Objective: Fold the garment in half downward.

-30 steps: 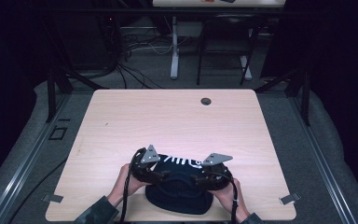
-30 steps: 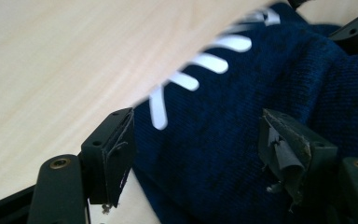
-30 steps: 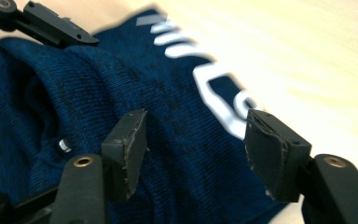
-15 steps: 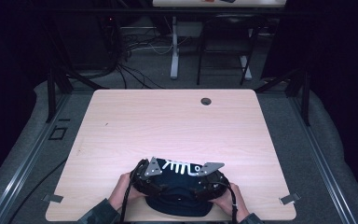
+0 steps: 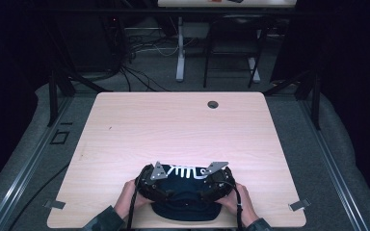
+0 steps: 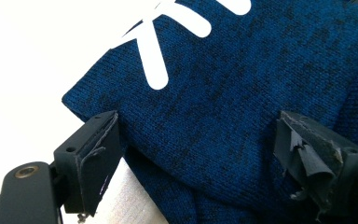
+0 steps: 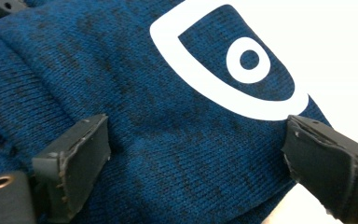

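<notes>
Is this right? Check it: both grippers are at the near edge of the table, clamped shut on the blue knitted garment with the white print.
Not quite. Both grippers are at the near edge, but their jaws stand open and have just been opening. In the left gripper view the left gripper straddles the blue knitted garment unpinched; the right gripper view shows the right gripper likewise.

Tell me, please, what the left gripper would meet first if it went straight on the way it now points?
Most likely the dark blue knitted garment: the left gripper stands with jaws wide apart, having just been opening, and the fabric with its white print lies right ahead between them. How near it is cannot be judged exactly.
</notes>
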`<state>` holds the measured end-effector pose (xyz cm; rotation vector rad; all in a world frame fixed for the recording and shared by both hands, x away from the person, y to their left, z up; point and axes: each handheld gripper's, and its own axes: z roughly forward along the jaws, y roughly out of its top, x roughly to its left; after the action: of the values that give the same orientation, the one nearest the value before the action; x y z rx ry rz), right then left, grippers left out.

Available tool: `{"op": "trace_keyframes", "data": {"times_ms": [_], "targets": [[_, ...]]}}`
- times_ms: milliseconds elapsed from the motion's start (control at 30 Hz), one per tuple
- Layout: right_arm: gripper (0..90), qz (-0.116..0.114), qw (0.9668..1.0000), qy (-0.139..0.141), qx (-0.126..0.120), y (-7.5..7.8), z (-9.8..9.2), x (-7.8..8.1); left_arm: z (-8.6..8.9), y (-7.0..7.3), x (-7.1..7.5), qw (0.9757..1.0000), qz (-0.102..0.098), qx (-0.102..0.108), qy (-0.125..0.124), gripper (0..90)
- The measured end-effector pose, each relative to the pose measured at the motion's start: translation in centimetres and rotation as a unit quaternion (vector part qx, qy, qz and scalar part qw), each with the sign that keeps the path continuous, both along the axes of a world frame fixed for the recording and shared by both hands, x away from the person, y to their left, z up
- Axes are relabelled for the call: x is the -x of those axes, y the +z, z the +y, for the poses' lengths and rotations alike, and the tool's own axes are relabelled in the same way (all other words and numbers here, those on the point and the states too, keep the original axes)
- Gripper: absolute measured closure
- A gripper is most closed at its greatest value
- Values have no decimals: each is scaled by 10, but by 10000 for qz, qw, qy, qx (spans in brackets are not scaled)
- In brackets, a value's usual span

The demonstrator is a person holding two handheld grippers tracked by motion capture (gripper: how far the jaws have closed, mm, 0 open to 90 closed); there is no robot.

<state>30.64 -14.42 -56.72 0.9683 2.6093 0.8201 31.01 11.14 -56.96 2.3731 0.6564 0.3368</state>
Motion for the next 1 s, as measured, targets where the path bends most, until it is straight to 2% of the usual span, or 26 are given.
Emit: {"op": "trace_keyframes", "data": {"times_ms": [300, 567, 767, 1000], "targets": [[49, 3, 9998, -203, -49, -2, -4, -13, -3, -1, -8, 9998, -56, 33, 183, 154], [40, -36, 9993, -371, -74, -3, -6, -24, -3, -2, -22, 9995, -48, 70, 316, 153], [27, 43, 9986, -497, -163, -4, -8, -34, -5, -3, -25, 9992, -91, 93, 382, 153], [26, 31, 9987, -503, -104, -4, -9, -41, -5, -4, -30, 9990, -98, 116, 419, 153]]}}
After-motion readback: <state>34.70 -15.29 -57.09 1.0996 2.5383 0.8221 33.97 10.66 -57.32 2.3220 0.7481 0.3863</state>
